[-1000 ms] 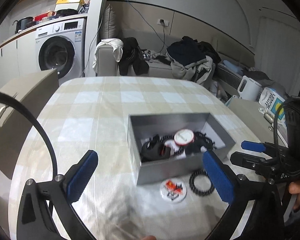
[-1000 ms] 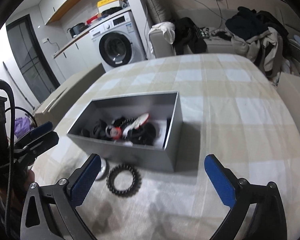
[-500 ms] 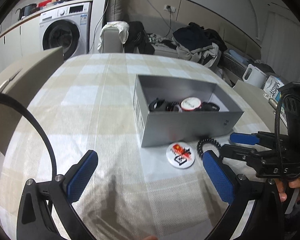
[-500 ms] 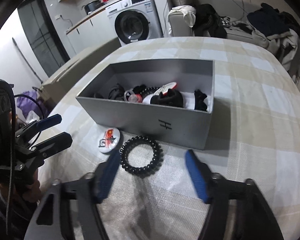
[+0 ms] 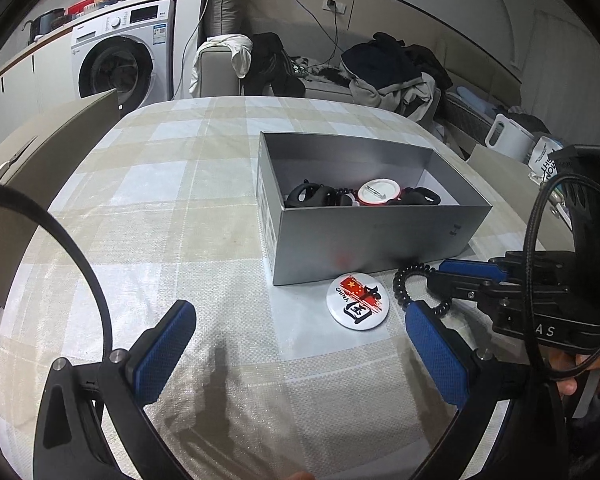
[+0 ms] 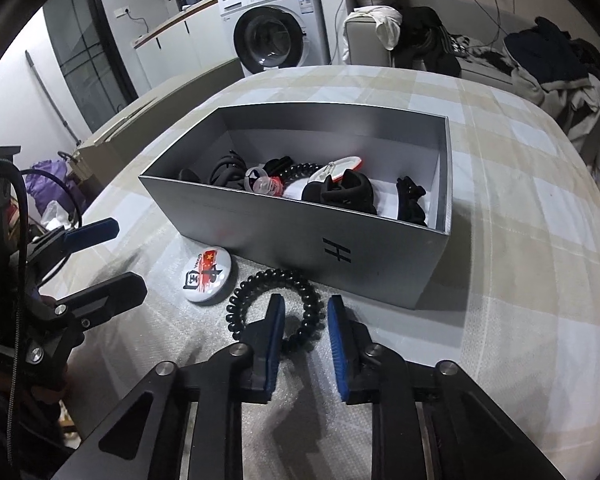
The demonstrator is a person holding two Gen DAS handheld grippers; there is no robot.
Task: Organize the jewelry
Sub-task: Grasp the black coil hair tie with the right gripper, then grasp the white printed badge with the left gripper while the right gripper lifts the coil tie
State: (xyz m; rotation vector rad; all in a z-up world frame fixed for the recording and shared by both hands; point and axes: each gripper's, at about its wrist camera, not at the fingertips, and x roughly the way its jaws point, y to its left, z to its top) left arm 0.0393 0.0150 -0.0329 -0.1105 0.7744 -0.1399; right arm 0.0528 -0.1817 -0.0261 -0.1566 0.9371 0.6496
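A black spiral hair tie point(image 6: 240, 296) lies on the checked cloth just in front of the grey box point(image 6: 300, 232). My right gripper point(image 6: 305, 316) straddles its near right arc, one pad inside the ring and one outside. The jaws are closing, with a sliver of gap still showing. A round white badge point(image 6: 208, 276) with a red flag print lies left of the hair tie. The box holds several black hair ties, clips and a red-rimmed badge point(image 5: 380, 192). My left gripper point(image 5: 298, 312) hangs wide open and empty over the cloth, near the badge point(image 5: 358, 300).
The table carries a beige checked cloth point(image 5: 160, 200). Chair backs stand at its left point(image 5: 60, 136) and right. Behind are a washing machine point(image 5: 120, 64), a sofa piled with clothes point(image 5: 392, 68) and a white kettle point(image 5: 508, 140). A hand point(image 5: 580, 376) grips the right tool.
The right jaws went from wide open to nearly shut, and that gripper dropped and rolled onto the hair tie. The left gripper sank a little towards the table.
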